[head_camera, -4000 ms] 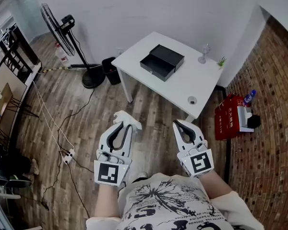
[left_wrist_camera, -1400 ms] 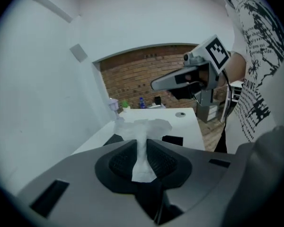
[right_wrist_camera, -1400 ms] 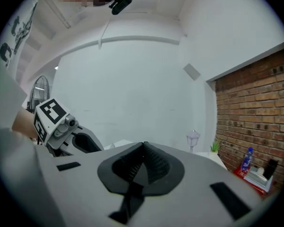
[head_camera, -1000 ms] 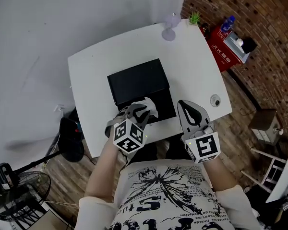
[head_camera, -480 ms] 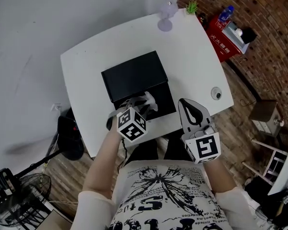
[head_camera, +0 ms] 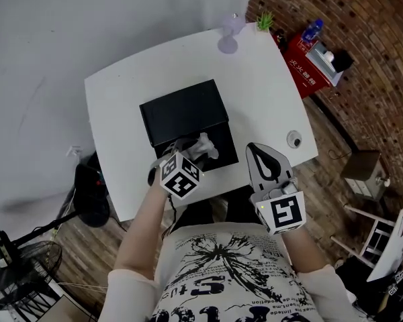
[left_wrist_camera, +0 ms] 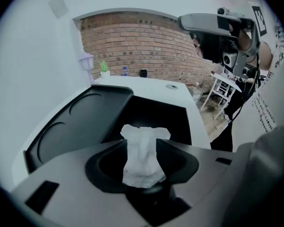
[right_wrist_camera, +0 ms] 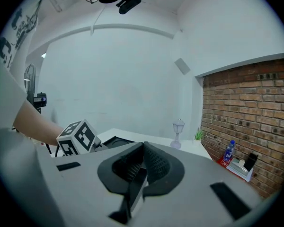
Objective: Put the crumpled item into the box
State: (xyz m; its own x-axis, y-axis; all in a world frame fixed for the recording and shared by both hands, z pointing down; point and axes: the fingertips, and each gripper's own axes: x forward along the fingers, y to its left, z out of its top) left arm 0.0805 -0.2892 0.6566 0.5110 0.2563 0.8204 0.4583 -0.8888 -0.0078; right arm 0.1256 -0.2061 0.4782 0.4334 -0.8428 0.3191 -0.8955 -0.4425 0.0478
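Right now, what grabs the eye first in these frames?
The crumpled white tissue stands between the jaws of the left gripper, which are opening, just above the open black box on the white table. The right gripper hangs shut and empty near the table's front edge.

The crumpled tissue [left_wrist_camera: 142, 157] was soft white paper, matt and deeply wrinkled. The box [head_camera: 185, 113] was matt black and smooth; whether plastic or card could not be told. The table [head_camera: 121, 113] had a smooth white top with a faint sheen. The brick wall [left_wrist_camera: 142, 41] was rough red brick with pale mortar, the floor [head_camera: 326, 173] wood-grained planks. The right gripper [right_wrist_camera: 143, 148] was matt grey plastic with ribbed dark pads. The T-shirt [head_camera: 221, 274] was white printed cloth.
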